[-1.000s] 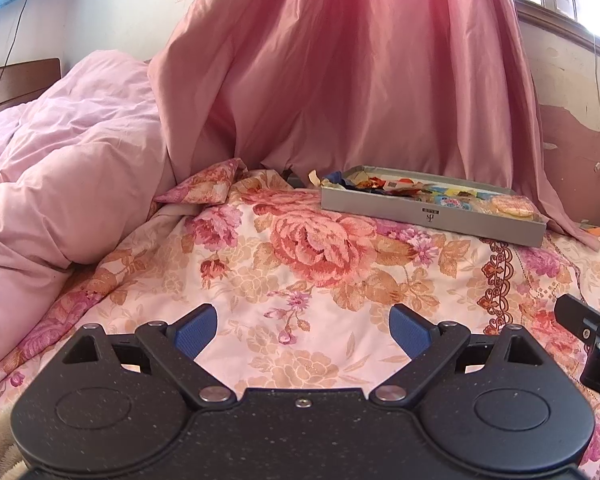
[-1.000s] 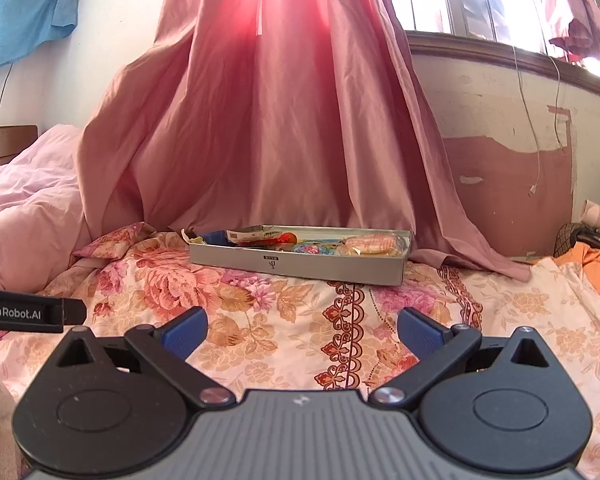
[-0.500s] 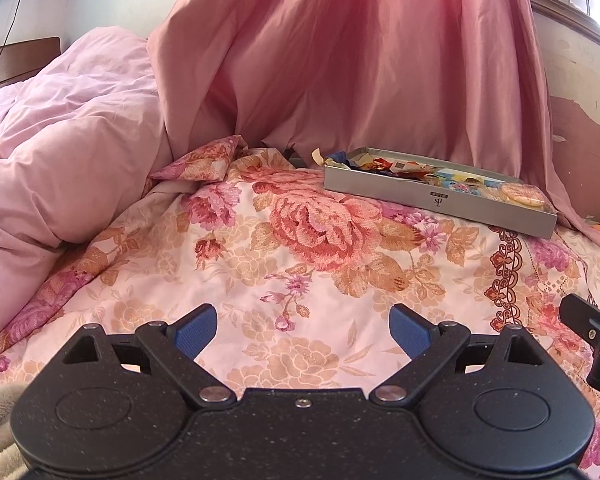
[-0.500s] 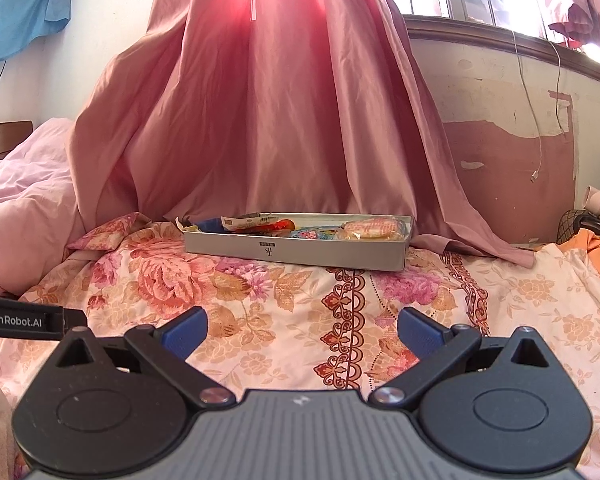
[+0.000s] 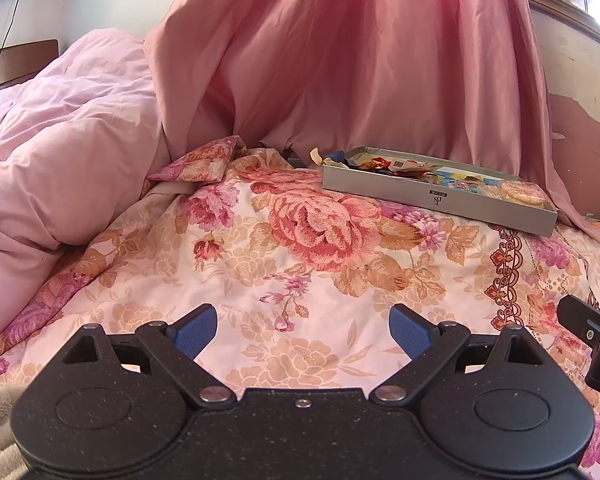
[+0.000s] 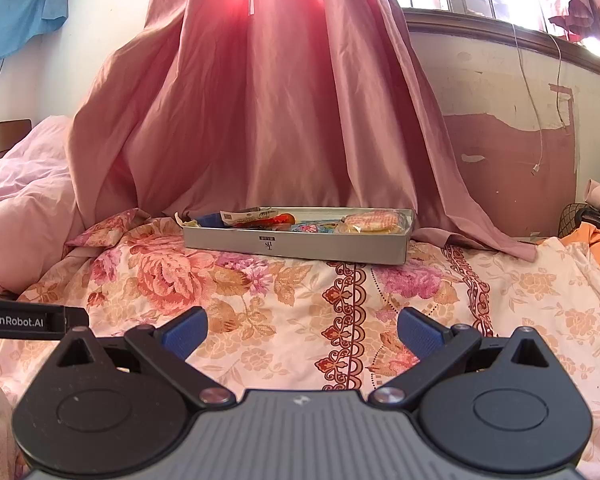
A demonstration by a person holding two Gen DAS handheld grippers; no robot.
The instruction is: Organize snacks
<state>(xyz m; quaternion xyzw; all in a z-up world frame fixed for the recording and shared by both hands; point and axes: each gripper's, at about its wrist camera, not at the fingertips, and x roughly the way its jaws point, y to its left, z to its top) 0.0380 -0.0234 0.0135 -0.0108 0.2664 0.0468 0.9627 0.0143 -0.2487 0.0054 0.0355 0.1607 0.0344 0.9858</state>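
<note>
Both tongs have drawn nearer the gray tray (image 6: pixel 296 242) since the earlier frames. Left tongs (image 5: pixel 302 326) and right tongs (image 6: pixel 302 326) hover over the flowered bedspread (image 5: pixel 300 248), jaws spread wide and empty, well short of the tray. Wrapped snacks (image 6: pixel 374 222) lie inside the tray, which rests on the bedspread just before the pink curtain (image 6: pixel 260 100).

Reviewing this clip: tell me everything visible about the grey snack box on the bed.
The grey box is a shallow, lidless rectangular tray, seemingly card or tin, with a small dark logo on its long front wall. It lies flat on the floral bedspread, its far side near the pink curtain. Wrapped snacks fill it, one wrapper sticking out past the left end. Neither gripper touches it.
</note>
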